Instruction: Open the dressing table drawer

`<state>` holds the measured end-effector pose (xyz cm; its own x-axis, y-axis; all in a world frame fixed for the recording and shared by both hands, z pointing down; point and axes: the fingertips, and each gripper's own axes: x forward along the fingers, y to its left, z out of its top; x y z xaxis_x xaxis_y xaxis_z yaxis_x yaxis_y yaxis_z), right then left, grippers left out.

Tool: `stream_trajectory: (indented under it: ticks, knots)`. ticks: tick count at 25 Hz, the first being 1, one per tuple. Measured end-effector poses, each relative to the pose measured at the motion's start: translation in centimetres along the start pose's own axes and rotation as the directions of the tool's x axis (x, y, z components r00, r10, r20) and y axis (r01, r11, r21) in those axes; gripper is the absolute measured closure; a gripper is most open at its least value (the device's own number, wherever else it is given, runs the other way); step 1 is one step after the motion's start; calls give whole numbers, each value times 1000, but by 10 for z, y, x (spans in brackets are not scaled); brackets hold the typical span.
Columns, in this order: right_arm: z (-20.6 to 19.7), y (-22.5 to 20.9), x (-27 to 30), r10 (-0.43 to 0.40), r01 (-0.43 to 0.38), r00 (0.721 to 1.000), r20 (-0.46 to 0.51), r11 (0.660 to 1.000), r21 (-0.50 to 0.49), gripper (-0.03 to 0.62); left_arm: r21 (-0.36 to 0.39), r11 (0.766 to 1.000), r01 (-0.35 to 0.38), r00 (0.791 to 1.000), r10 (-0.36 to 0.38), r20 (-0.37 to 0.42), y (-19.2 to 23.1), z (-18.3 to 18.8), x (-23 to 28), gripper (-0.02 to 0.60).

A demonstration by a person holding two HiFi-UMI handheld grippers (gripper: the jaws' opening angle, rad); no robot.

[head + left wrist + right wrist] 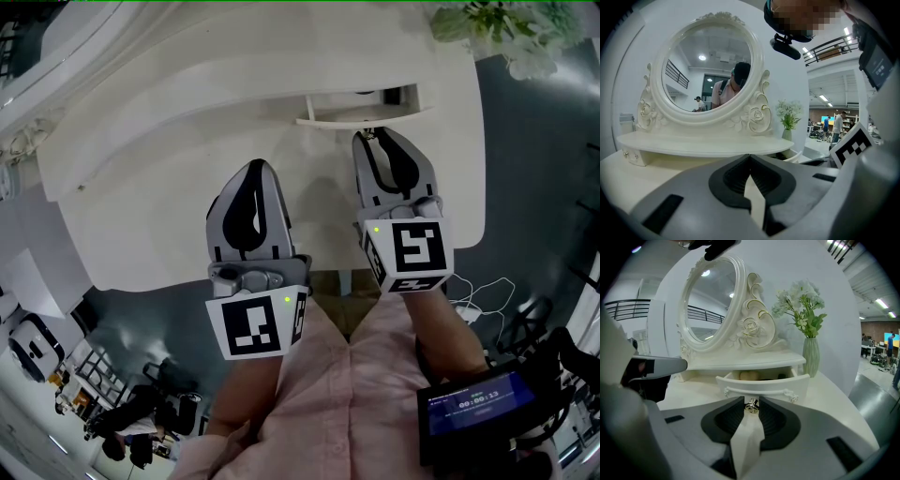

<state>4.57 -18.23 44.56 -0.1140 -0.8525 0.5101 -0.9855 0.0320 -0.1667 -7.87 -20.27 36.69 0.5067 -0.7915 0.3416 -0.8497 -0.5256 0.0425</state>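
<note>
Already the drawer point(761, 383) stands partly pulled out from under the mirror shelf point(745, 363). Our right gripper point(751, 401) jaws grasp its small metal knob point(751, 406); our left gripper point(750, 157) jaws are clenched and empty. We judge only some pulling is left.

The mirror point(712, 301) stands on a shelf point(750, 363) at the back of the table point(141, 216). The drawer point(761, 383) juts out beneath the shelf, with the vase point(811, 357) to its right. The right gripper point(751, 401) is before the drawer, jaws round the knob point(751, 406), seemingly touching it. The left gripper point(251, 169) is to its left.
</note>
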Motion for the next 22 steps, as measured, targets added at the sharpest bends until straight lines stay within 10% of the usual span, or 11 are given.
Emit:
stream_trajectory:
  ticks: [22]
  knots:
    - [-5,1,-4,3,-3,1000,-3,1000,2,487,5,1000,7,1000,-7,-1,-4,-2,-2,560]
